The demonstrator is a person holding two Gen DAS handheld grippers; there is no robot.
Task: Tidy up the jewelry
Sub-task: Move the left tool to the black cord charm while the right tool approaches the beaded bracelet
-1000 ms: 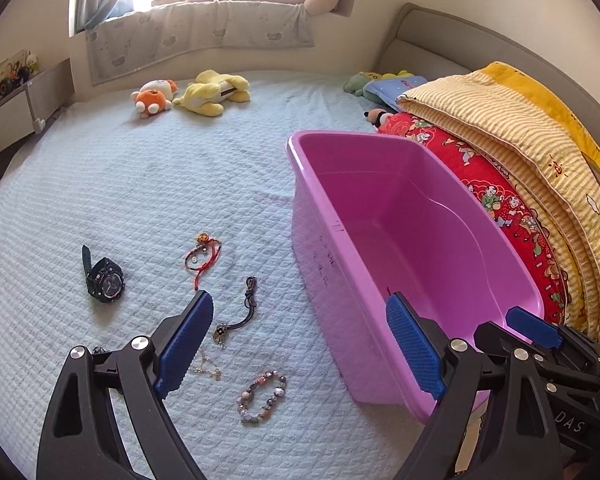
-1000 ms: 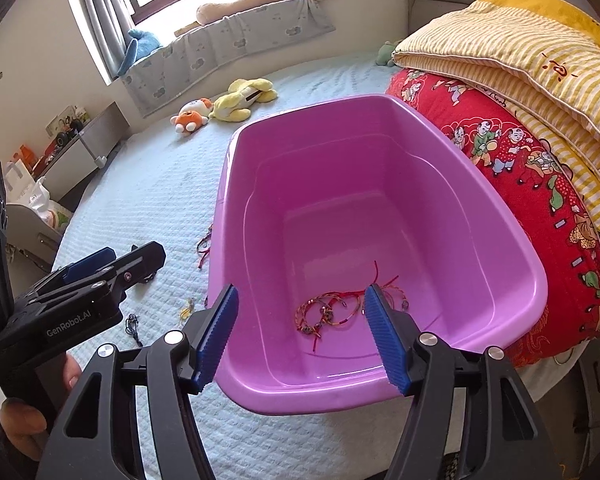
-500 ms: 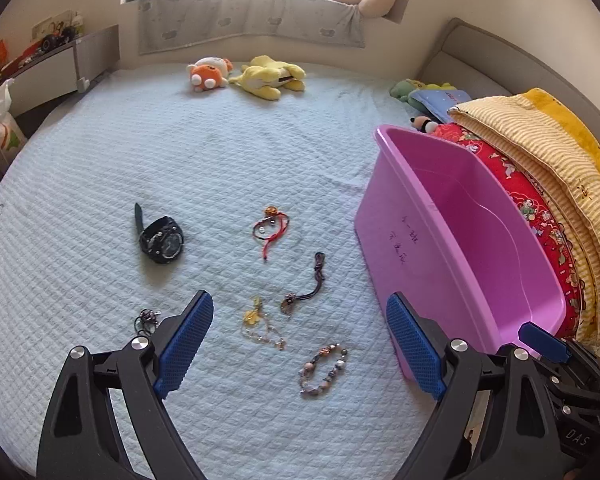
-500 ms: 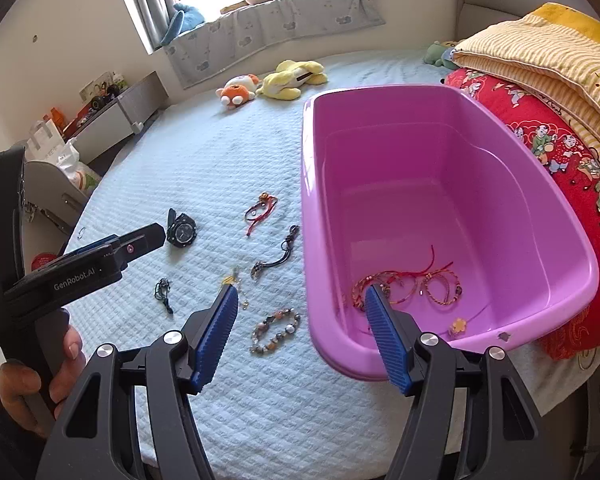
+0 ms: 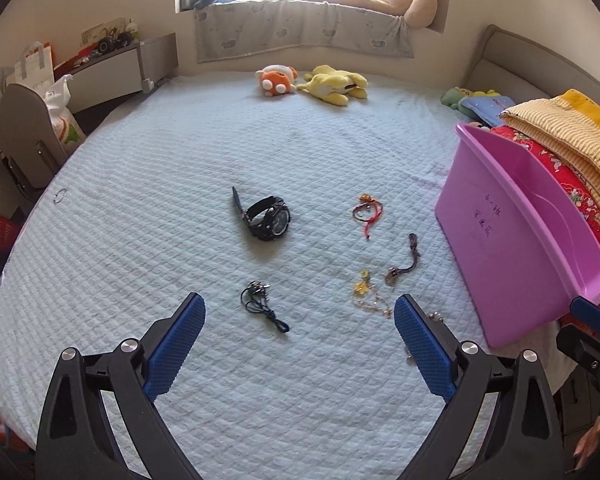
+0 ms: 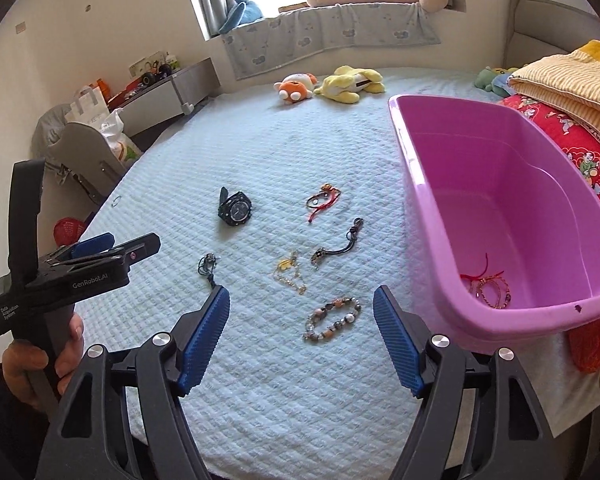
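Observation:
Loose jewelry lies on the pale blue bed cover: a black watch (image 5: 268, 218) (image 6: 236, 210), a red cord bracelet (image 5: 366, 212) (image 6: 322, 200), a black cord charm (image 5: 406, 260) (image 6: 340, 246), a gold chain (image 5: 370, 296) (image 6: 290, 274), a small dark pendant (image 5: 260, 304) (image 6: 208, 266) and a beaded bracelet (image 6: 332, 318). The pink tub (image 5: 500, 240) (image 6: 420, 184) at the right holds red thread bracelets (image 6: 488, 286). My left gripper (image 5: 300, 304) hovers near the pendant, jaws opening, nothing between them. My right gripper (image 6: 301, 294) hovers by the beaded bracelet, jaws also opening and empty.
Folded red and yellow quilts (image 6: 572, 92) are stacked behind the tub. Plush toys (image 5: 312, 84) lie at the far side of the bed under the window. A grey chair (image 5: 24, 128) and bags stand off the bed's left edge. A hand (image 6: 40, 356) holds the left gripper.
Both grippers have swung left, away from the tub and over the loose jewelry; the tub now sits at the right of both views. Both pairs of jaws stand slightly wider.

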